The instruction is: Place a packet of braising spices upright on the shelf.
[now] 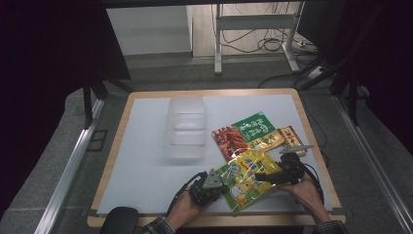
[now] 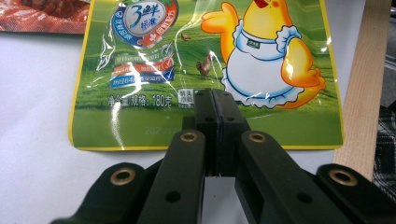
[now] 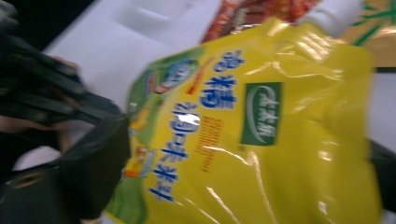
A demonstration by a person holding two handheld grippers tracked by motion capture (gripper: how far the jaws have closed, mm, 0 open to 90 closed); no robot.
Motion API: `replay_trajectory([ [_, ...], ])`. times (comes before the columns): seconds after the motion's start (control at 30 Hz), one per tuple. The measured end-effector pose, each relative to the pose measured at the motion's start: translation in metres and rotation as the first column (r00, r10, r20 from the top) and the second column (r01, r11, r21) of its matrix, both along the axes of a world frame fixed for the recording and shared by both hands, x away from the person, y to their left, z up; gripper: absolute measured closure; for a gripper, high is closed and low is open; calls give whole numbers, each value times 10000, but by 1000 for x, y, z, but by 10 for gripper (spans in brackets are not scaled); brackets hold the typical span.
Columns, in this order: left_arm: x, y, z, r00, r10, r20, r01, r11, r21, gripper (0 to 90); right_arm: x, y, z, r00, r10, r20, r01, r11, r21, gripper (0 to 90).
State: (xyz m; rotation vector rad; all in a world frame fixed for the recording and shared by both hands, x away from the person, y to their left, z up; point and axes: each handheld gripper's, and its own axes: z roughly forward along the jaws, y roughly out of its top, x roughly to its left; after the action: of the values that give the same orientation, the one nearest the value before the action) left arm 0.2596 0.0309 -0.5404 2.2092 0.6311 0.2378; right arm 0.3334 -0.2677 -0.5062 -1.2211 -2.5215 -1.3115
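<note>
A glossy pouch (image 1: 243,178), yellow at its far end and green with a cartoon chicken at its near end, lies near the table's front edge between my two grippers. My left gripper (image 1: 220,189) is shut, and its joined tips (image 2: 215,95) sit over the pouch's (image 2: 140,70) bottom edge with nothing visible between them. My right gripper (image 1: 272,176) comes in from the right. Its jaws stand apart on either side of the pouch's (image 3: 280,177) yellow end, which spans the gap of that gripper (image 3: 250,140). That view is blurred, so I cannot see the pads pressing.
A clear plastic container (image 1: 185,127) stands mid-table on the white mat (image 1: 146,161). Behind the pouch lie a red packet (image 1: 228,139), a green packet (image 1: 254,127) and gold packets (image 1: 275,140). The wooden table edge (image 2: 364,93) runs close to the pouch.
</note>
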Motion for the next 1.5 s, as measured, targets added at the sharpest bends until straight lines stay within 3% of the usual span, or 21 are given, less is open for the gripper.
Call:
replay_trajectory([
  [0.03, 0, 0, 0, 10000, 0, 0, 0, 10000, 0, 900, 0, 0, 0, 10000, 0, 0, 0, 10000, 0, 223],
  [0.07, -1, 0, 0, 10000, 4, 83, -5, 10000, 40, 900, -2, 0, 2, 9995, -208, 241, 213, 9995, -220, 316],
  [0.1, -3, -1, 0, 9997, 23, 263, -27, 9999, 150, 900, -2, -1, 5, 9985, -387, 390, 399, 9988, -301, 471],
  [0.13, -3, -1, 0, 9997, 23, 263, -27, 9999, 150, 900, -2, -1, 5, 9985, -387, 390, 399, 9988, -301, 471],
  [0.23, -5, -3, 1, 9988, 101, 478, -114, 9996, 256, 890, -4, -3, 8, 9963, -648, 558, 659, 9977, -178, 637],
  [0.3, -6, -3, 1, 9981, 159, 603, -178, 9994, 307, 888, -5, -3, 9, 9954, -675, 679, 684, 9976, -118, 675],
  [0.4, -8, -3, 3, 9969, 294, 731, -324, 9987, 393, 852, -8, -3, 16, 9928, -793, 894, 801, 9968, -54, 802],
  [0.9, -13, 12, 14, 9944, 514, 923, -519, 9986, 27, 554, -14, -1, 36, 9929, -581, 1034, 511, 9963, 691, 851],
  [1.07, -18, 24, 19, 9928, 566, 1055, -560, 9984, -87, 443, -16, 0, 47, 9922, -134, 1242, -7, 9936, 1131, 860],
  [1.23, -19, 33, 20, 9918, 717, 1055, -708, 9974, -122, 341, -15, 4, 57, 9880, -201, 1530, 32, 9940, 1097, 864],
  [1.5, -19, 41, 20, 9900, 938, 1051, -930, 9956, -127, 251, -15, 13, 75, 9823, 50, 1871, -231, 9952, 947, 867],
])
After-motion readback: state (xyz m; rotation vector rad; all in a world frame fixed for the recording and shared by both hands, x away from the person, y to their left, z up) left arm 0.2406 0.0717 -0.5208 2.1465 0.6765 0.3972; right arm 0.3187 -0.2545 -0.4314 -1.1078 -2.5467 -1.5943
